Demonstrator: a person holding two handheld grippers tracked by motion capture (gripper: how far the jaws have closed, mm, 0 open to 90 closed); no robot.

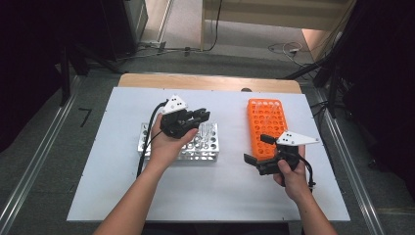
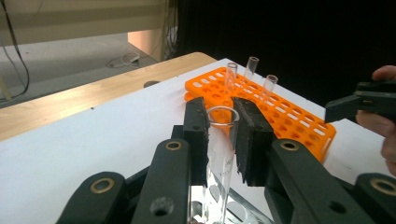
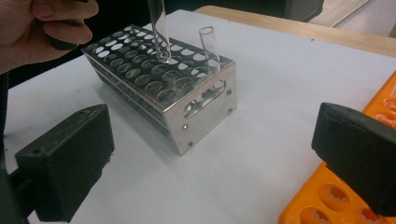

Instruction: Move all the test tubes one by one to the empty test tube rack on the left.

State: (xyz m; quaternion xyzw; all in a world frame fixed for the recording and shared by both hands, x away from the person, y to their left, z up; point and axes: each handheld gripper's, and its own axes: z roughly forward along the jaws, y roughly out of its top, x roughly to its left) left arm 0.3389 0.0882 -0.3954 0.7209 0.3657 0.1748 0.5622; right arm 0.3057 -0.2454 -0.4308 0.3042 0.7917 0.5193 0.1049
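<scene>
On the white table [image 1: 220,196], from the high view, saw a metal rack [image 1: 147,142] at left & an orange rack [image 1: 266,117] at right. Saw the left gripper [image 1: 203,116] over the metal rack, clamped on a glass tube [image 1: 204,130], faint here. Saw the right gripper [image 1: 257,149] just beside the orange rack's near end, spread wide, w/ nothing in it.

In the left gripper view, looked along two black jaws pressed on the glass tube [image 2: 219,140] near its open top, w/ the tube upright & its low end down by the metal rack's holes. Couldn't tell if in a hole or just above. Farther off, saw the orange rack [image 2: 299,121] w/ three tubes [image 2: 251,67] standing in it, & the right gripper [image 2: 355,105] past it.

In the right gripper view, looked between two jaws far apart, empty. Saw the metal rack [image 3: 205,109] ahead, w/ the held glass tube [image 3: 159,28] poking down at a hole in the top plate, tilted a bit, & a spare tube [image 3: 208,46] standing near the corner. Saw a hand [image 3: 42,28] at top left.

Judged the glass tube light, stiff, smooth & slippery, easy to crack. Best to hold near the top, just below the rim, w/ a soft squeeze only. Too hard = broken glass; too soft = slip. Best to keep it straight in the hole, no bumps vs. the metal edge.
</scene>
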